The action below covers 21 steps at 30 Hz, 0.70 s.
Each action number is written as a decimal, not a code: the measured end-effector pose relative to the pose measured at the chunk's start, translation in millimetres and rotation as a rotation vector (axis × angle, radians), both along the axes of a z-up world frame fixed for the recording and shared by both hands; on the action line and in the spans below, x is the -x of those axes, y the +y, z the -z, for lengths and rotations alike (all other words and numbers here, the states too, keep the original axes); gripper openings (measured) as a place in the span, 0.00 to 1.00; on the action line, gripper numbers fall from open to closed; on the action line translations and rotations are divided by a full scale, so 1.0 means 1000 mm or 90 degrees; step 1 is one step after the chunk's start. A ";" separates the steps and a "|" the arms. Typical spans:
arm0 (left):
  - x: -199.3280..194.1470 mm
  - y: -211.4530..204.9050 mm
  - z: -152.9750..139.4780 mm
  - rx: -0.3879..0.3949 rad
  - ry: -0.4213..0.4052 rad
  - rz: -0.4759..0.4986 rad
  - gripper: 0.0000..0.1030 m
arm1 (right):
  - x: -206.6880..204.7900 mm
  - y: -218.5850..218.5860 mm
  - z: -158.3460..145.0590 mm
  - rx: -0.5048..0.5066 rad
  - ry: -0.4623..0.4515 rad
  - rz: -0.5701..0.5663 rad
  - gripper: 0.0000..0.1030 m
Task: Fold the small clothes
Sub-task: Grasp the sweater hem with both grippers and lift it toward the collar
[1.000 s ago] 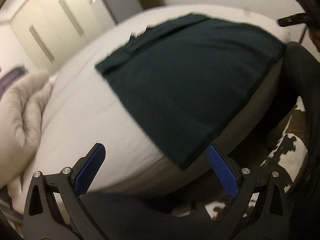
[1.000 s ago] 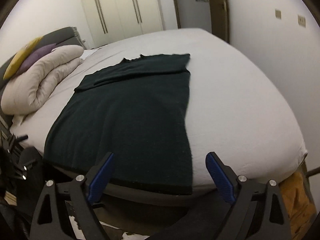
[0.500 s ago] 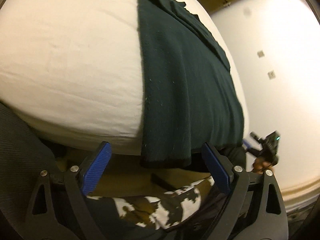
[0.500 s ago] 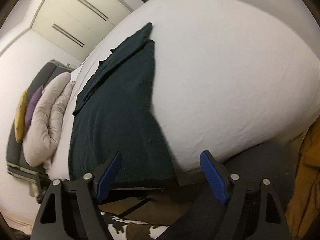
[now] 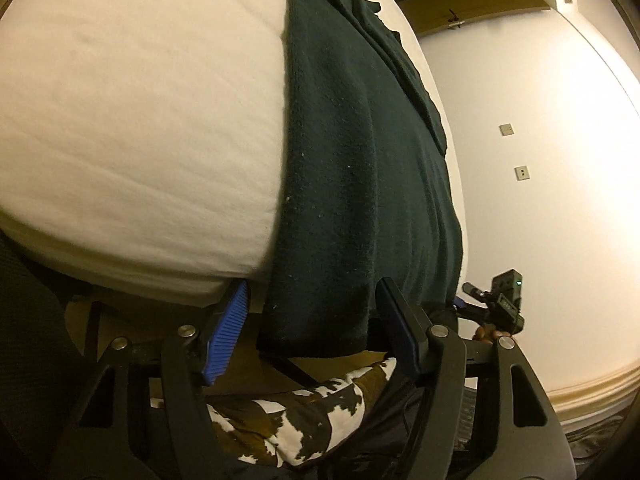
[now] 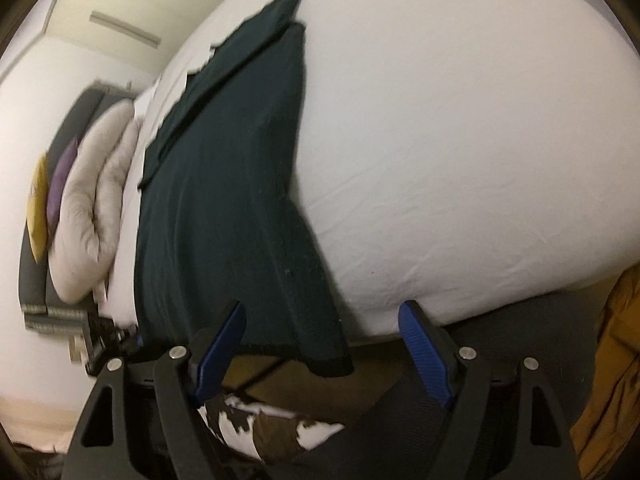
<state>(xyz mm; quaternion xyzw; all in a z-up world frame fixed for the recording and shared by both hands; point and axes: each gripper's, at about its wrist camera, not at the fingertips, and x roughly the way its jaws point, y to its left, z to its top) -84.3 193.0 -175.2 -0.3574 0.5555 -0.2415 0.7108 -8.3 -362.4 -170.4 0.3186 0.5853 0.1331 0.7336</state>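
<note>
I see dark garment (image 5: 360, 168) flat on bed (image 5: 140, 120), hem hanging over near edge. L gripper (image 5: 316, 332) closing, hem corner between pads, prob no contact. R gripper (image 6: 324, 354) jaws apart round other corner, not gripping.

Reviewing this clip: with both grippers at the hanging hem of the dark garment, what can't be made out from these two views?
- Left wrist view: left gripper jaws are closing around the dark garment hem; pad contact is unclear, since the cloth covers the gap.
- Right wrist view: right gripper is open around the hem corner; the hem's far end is hidden behind its left finger.
- Right wrist view: pillows are motion-blurred.
- Both views: under the bed is dark.
</note>
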 end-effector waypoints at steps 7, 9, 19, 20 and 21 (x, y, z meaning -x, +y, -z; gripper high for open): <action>-0.004 0.002 0.004 0.025 0.007 -0.005 0.47 | -0.008 0.007 0.006 0.001 0.029 -0.070 0.78; -0.004 0.001 0.004 0.029 0.009 0.001 0.32 | -0.008 0.011 0.007 0.004 0.033 -0.082 0.78; -0.001 0.001 0.000 0.035 0.014 0.001 0.20 | -0.001 0.018 0.016 -0.021 0.050 -0.072 0.47; 0.000 0.002 0.000 0.034 0.016 -0.003 0.20 | -0.001 0.020 0.017 -0.023 0.051 -0.072 0.44; -0.001 0.002 0.000 0.032 0.019 -0.008 0.20 | -0.002 0.022 0.018 -0.026 0.052 -0.070 0.42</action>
